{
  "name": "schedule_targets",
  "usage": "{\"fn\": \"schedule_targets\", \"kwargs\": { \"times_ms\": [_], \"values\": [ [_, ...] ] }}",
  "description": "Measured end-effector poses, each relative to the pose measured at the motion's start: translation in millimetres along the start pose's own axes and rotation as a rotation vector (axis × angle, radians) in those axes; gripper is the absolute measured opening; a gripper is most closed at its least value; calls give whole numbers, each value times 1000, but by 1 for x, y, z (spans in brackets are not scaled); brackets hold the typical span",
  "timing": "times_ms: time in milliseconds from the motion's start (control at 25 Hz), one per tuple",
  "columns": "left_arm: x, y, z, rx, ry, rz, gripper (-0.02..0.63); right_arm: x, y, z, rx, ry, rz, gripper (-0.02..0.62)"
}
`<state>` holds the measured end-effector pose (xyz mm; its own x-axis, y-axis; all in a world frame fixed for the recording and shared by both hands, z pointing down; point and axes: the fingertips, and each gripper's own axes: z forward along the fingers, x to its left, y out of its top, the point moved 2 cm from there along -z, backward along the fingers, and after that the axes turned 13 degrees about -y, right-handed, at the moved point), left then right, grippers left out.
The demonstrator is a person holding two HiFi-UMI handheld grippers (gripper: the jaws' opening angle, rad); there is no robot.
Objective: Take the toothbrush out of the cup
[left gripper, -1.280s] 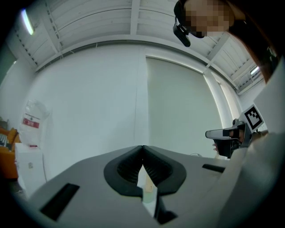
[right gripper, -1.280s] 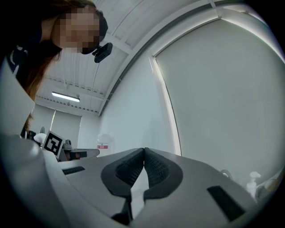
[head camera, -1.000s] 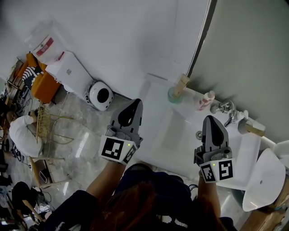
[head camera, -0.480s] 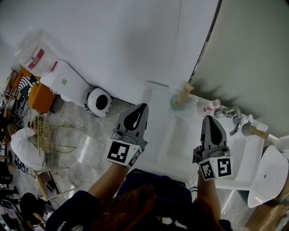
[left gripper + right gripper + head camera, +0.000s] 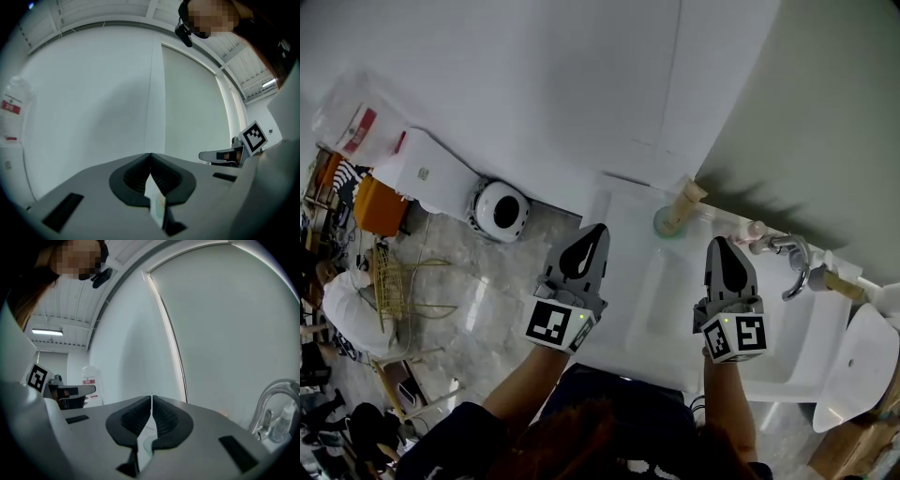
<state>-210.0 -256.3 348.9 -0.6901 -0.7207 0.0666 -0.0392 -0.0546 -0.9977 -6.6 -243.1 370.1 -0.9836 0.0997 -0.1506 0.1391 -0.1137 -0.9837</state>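
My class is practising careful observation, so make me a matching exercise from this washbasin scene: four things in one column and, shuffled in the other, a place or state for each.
Things
1. cup
2. faucet
3. left gripper
4. round white device

Descriptions
A. on the floor, left of the basin in the head view
B. shut, with nothing between its jaws
C. at the basin's back edge, holding the toothbrush
D. curved metal, at the basin's right end

Pairs: 1-C, 2-D, 3-B, 4-A
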Motion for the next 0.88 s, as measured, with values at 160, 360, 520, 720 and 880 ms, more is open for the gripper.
{"fn": "schedule_targets", "kwargs": {
  "times_ms": [160, 360, 520, 720, 880],
  "values": [
    [6, -11, 10, 12, -11, -10, 15, -4, -28, 27, 52, -14, 4, 46],
    [6, -28, 19, 37, -24, -22, 15, -8, -63, 54, 122, -34, 12, 67],
    [5, -33, 25, 42, -35, -16, 15, -12, -85, 71, 164, -40, 7, 97],
    [10, -38, 29, 47, -32, -11, 15, -14, -110, 94, 225, -24, 9, 149],
    [16, -45, 26, 59, -21, -17, 15, -17, -122, 108, 245, -24, 14, 199]
  ]
}}
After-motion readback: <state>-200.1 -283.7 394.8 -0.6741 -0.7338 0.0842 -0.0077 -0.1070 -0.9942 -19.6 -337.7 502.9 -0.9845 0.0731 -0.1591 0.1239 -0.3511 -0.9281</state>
